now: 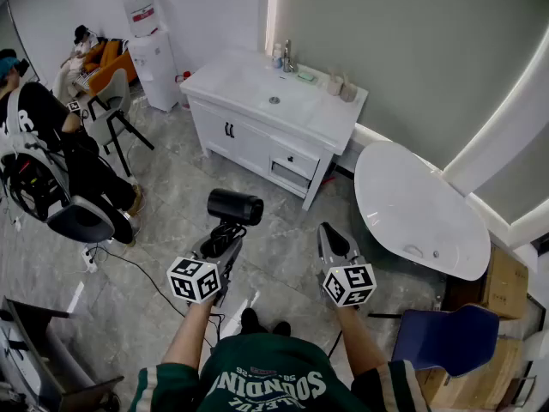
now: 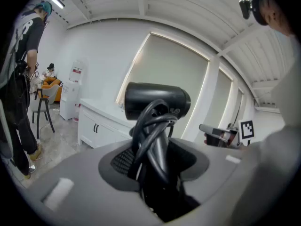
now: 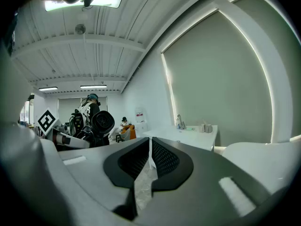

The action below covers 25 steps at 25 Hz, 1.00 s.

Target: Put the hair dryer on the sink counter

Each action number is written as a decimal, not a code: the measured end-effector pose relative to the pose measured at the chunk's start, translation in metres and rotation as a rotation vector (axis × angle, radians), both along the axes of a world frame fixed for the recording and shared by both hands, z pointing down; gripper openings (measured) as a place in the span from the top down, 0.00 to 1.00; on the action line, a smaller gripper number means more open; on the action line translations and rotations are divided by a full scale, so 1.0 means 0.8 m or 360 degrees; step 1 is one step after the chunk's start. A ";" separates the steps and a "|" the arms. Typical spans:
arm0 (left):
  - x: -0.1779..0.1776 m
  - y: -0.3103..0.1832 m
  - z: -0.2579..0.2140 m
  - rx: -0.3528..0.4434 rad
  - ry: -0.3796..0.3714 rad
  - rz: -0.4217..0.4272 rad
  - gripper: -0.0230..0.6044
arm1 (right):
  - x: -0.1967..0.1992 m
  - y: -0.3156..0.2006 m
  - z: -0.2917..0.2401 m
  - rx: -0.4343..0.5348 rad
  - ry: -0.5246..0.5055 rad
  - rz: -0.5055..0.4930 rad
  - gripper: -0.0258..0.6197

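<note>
Left gripper has its jaws clamped on the handle of the hair dryer. The cord is wound round that handle, and the black barrel sticks up above the jaws. Right gripper has its jaws pressed together with nothing in them. Both hang over the grey floor on the near side. So the dryer's up in the air, well apart from the white sink counter at the far wall, with a white bathtub to its right and a person over on the left

Left tongs clamp the hair dryer; right tongs closed, empty.
</note>
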<state>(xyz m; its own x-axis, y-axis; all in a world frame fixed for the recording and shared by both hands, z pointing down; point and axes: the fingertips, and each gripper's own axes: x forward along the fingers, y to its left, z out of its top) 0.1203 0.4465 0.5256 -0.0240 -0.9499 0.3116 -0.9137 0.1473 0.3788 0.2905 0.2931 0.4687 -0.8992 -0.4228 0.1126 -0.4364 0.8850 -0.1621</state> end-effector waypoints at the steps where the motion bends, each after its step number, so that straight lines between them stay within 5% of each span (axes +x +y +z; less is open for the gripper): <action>1: -0.007 -0.005 0.000 0.0000 0.0003 0.0000 0.60 | -0.007 -0.005 0.000 0.0002 -0.0001 -0.0001 0.95; 16: -0.108 0.043 0.019 0.0006 0.0042 -0.0010 0.60 | -0.089 0.035 0.025 0.0033 0.0055 0.0043 0.95; 25: -0.154 -0.011 0.038 -0.0021 0.0087 0.0035 0.60 | -0.136 -0.020 0.044 0.0002 0.0098 0.0083 0.95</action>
